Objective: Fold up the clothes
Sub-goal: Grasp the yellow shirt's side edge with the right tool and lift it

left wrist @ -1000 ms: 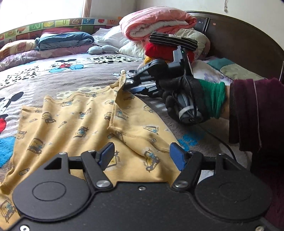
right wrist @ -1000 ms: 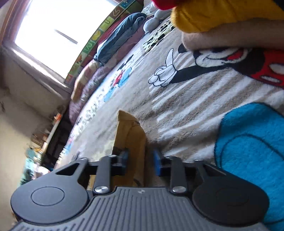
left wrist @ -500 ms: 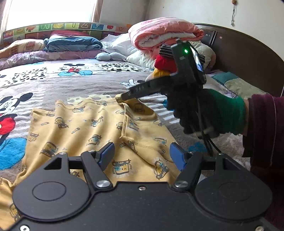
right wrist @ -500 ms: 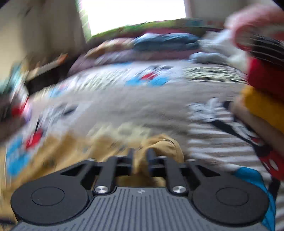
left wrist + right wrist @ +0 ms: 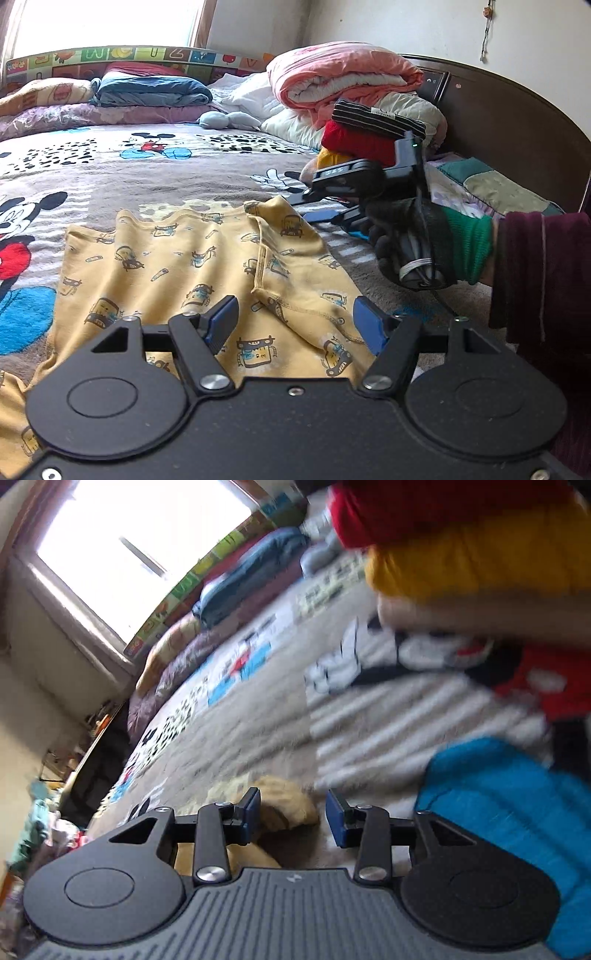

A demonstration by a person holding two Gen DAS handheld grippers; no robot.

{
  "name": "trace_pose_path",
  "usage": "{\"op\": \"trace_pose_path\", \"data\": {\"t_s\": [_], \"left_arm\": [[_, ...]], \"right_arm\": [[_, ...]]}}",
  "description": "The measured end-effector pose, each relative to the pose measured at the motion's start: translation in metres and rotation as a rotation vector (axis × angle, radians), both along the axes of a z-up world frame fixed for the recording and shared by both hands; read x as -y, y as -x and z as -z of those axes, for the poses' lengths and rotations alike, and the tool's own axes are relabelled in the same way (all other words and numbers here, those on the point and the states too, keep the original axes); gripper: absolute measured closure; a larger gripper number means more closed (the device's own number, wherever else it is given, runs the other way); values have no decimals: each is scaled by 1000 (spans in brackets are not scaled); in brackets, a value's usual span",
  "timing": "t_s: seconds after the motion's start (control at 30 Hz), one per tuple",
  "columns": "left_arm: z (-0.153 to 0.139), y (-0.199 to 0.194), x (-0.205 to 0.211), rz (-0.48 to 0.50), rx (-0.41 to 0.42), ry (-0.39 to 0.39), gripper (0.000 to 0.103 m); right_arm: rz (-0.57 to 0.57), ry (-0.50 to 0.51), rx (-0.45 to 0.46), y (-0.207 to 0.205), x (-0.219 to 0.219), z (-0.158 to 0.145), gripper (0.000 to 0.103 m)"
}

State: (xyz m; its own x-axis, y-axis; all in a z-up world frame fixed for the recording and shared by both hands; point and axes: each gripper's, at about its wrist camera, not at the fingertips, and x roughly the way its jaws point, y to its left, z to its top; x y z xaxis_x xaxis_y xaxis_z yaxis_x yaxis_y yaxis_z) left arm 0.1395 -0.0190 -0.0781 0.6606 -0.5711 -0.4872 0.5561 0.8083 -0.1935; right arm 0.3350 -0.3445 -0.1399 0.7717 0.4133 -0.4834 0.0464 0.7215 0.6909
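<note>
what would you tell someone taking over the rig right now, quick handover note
Left gripper: open, empty, hovering over the near edge of the yellow shirt.
Right gripper: open, nothing pinched; the shirt's far corner lies just beyond its pads.
Yellow shirt: spread on the cartoon blanket, right side flap folded inward over the body.
Folded clothes pile: stacked near the headboard, beyond the right hand.
Done: right side fold laid down and let go.
Left: probably fold the other side in, fold the length, then add it to the pile.
</note>
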Motion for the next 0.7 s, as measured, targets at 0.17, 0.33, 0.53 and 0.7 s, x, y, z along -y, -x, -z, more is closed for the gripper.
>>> {"op": "trace_pose_path", "data": {"t_s": [0.17,0.33,0.53,0.7], "left_arm": [[2,-2,0,-1,-7,-3,35],[4,0,0,-3,-10,-11,35],[5,4,6,32,2,-25,35],[5,12,14,74,32,-44,35]], "right_arm": [[12,-81,-14,-4,-8,14,64],[25,-94,13,-2,-11,8,93],[98,-32,123,19,2,-34,94],[81,61,180,45,18,-70,94]]}}
